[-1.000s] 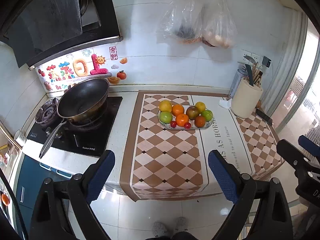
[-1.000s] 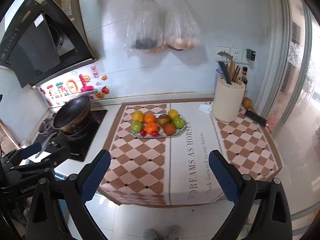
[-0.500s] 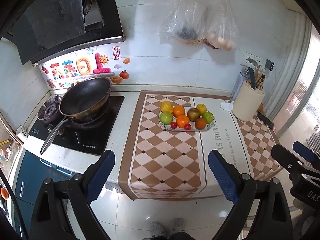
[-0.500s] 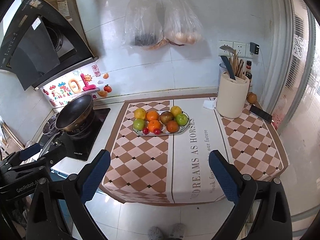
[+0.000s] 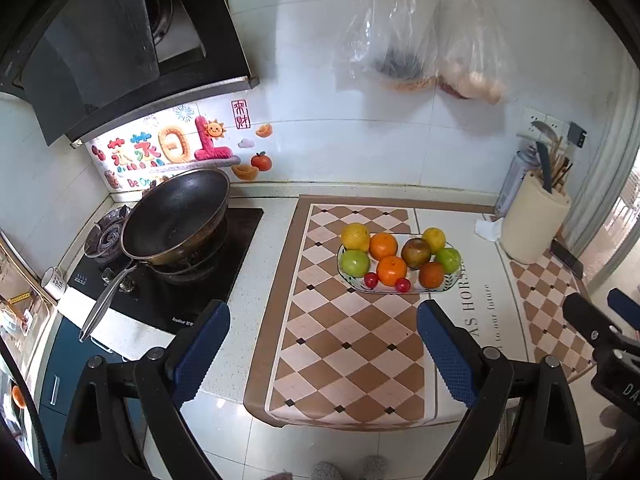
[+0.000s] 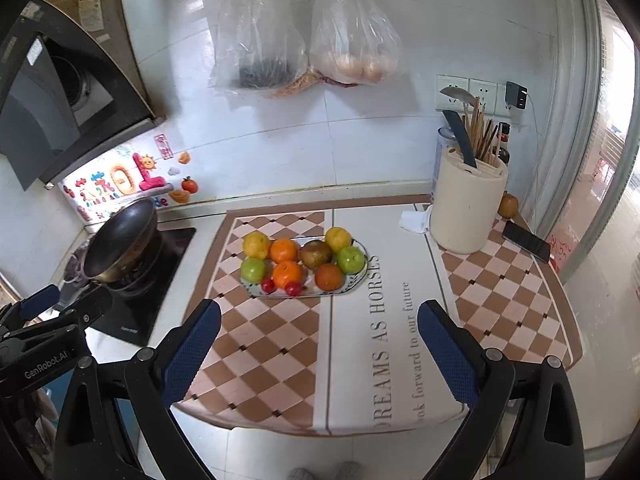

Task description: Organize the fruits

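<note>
Both grippers are closing in on the counter versus earlier frames, fruit plate [image 5: 400,290] looming larger. Left gripper [image 5: 323,344] and right gripper [image 6: 319,340] are hovering with fingers spread wide, holding nothing; fruits [image 6: 304,262] are sitting ahead, well apart from the tips. Risk: round fruits are crowding together, so a pinch may nudge neighbours off the rim.

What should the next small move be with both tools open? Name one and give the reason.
Probably bring the right tool forward and down toward the fruit plate. Both it and the left tool hang open and empty, short of the counter's front edge, and all the fruit, such as the orange at the near edge, sits untouched on the plate.
</note>
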Demonstrator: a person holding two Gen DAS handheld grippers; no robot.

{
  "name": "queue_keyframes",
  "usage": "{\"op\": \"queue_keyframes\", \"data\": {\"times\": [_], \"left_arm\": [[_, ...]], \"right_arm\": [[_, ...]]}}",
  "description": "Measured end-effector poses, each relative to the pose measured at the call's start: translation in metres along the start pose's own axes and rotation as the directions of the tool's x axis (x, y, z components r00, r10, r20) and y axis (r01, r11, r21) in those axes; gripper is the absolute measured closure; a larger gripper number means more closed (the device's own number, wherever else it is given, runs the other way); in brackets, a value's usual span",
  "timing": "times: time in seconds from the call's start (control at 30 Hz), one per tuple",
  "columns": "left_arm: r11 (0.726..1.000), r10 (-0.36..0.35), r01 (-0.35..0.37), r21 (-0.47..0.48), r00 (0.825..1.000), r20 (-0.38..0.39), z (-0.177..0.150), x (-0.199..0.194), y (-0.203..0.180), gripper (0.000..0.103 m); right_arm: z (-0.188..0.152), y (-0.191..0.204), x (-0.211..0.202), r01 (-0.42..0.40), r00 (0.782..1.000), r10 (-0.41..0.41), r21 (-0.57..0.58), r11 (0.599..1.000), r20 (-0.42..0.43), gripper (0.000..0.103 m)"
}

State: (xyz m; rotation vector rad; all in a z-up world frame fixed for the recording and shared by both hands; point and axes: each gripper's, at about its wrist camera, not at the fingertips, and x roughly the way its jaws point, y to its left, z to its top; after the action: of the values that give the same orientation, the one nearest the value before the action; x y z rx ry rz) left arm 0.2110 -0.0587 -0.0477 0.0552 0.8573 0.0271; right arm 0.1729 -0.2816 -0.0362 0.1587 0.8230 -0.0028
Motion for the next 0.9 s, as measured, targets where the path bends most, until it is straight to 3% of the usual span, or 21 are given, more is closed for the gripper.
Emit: {"op": "queue_keyframes", "data": {"times": [0.33,0.9], "left_arm": [[1.000,-0.007,0.008,0.022,0.998,-0.064,0.006,0.036,-0.017,0.008],[0.999,-0.033,0.034,0.011,0.995,-0.097,0.006,0.048,-0.024,0.008]], "right_arm": [[0.004,-0.012,0.048,0.029,0.998,-0.029,0.009,1.000,-0.063,0.002],[0.003,-0.017,0.058,0.026,0.996,-0.026,0.000,1.000,-0.084,0.002]]}}
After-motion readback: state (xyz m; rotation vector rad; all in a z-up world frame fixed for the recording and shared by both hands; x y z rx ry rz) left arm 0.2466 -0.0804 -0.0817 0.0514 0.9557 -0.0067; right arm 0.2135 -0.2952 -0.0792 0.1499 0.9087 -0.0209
